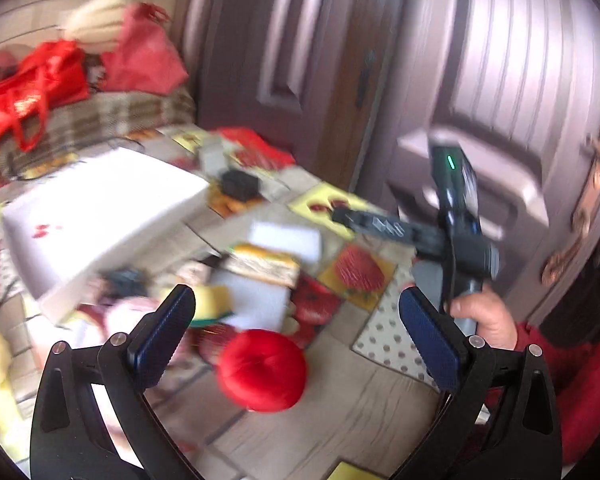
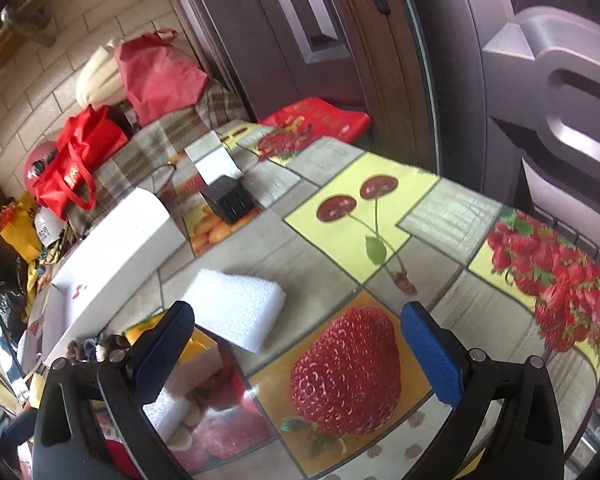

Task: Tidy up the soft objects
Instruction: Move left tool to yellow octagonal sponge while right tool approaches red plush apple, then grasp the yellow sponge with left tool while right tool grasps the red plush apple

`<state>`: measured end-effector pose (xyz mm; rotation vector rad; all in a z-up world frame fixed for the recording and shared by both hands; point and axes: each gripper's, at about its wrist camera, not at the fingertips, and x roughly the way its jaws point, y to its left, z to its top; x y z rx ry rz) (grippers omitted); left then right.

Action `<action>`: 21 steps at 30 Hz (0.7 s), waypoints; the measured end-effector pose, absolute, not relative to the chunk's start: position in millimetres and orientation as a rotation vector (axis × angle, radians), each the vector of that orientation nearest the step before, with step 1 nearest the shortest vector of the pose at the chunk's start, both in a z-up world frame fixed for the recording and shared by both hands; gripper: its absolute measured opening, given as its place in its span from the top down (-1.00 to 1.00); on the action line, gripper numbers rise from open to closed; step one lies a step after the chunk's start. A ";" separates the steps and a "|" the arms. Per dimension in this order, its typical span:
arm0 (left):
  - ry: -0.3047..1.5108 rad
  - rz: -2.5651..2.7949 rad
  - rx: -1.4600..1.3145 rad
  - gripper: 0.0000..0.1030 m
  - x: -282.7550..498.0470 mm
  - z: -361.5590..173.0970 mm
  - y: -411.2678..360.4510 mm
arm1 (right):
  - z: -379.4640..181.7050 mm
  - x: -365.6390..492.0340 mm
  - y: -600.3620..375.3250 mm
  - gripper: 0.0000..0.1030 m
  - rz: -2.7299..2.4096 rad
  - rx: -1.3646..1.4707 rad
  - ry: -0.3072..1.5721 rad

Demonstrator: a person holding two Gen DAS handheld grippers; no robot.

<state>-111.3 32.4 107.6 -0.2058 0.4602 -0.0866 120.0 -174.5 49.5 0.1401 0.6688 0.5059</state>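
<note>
The left wrist view is blurred. A red round cushion (image 1: 262,370) lies on the fruit-print tablecloth between the fingers of my open, empty left gripper (image 1: 296,334). Beyond it lie white foam blocks (image 1: 256,304), a yellow-topped sponge (image 1: 262,264) and a yellow-green sponge (image 1: 214,304). My right gripper (image 2: 298,350) is open and empty above the table; it also shows in the left wrist view (image 1: 340,216), held in a hand. A white foam block (image 2: 236,308) lies just ahead of its left finger, with a yellow sponge (image 2: 198,346) partly hidden behind that finger.
A large white box (image 2: 116,248) stands left on the table (image 2: 452,216); a black cube (image 2: 228,200) and a small grey box (image 2: 212,160) are behind. Red bags (image 2: 76,160) and a cream pillow (image 2: 98,78) sit on a plaid surface. Brown doors rise on the right.
</note>
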 end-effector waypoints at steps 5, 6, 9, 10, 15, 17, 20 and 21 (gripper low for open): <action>0.464 0.246 -0.133 -0.99 -150.7 112.9 107.1 | 62.6 114.5 -163.2 -1.00 0.700 0.066 0.614; 0.480 0.312 -0.131 -0.99 -152.9 107.6 126.5 | 61.7 114.5 -158.9 -1.00 0.730 0.048 0.625; 0.574 0.456 -0.179 -0.99 -167.1 83.8 180.7 | 58.2 109.1 -143.4 -1.00 0.833 -0.009 0.646; 0.619 0.508 -0.196 -0.99 -167.4 73.9 193.3 | 58.3 105.7 -141.2 -1.00 0.871 -0.012 0.665; 0.698 0.556 -0.225 -0.93 -175.1 37.6 216.6 | 57.0 80.5 -121.1 -1.00 1.136 -0.047 0.706; 0.722 0.533 -0.211 -0.93 -172.5 30.4 214.0 | 54.7 62.6 -108.2 -1.00 1.222 -0.114 0.708; 0.764 0.538 -0.172 -0.93 -163.6 23.6 208.9 | 49.4 37.2 -92.9 -1.00 1.286 -0.220 0.703; 0.779 0.544 -0.180 -0.93 -154.8 21.5 212.6 | 45.9 30.8 -87.4 -1.00 1.297 -0.251 0.703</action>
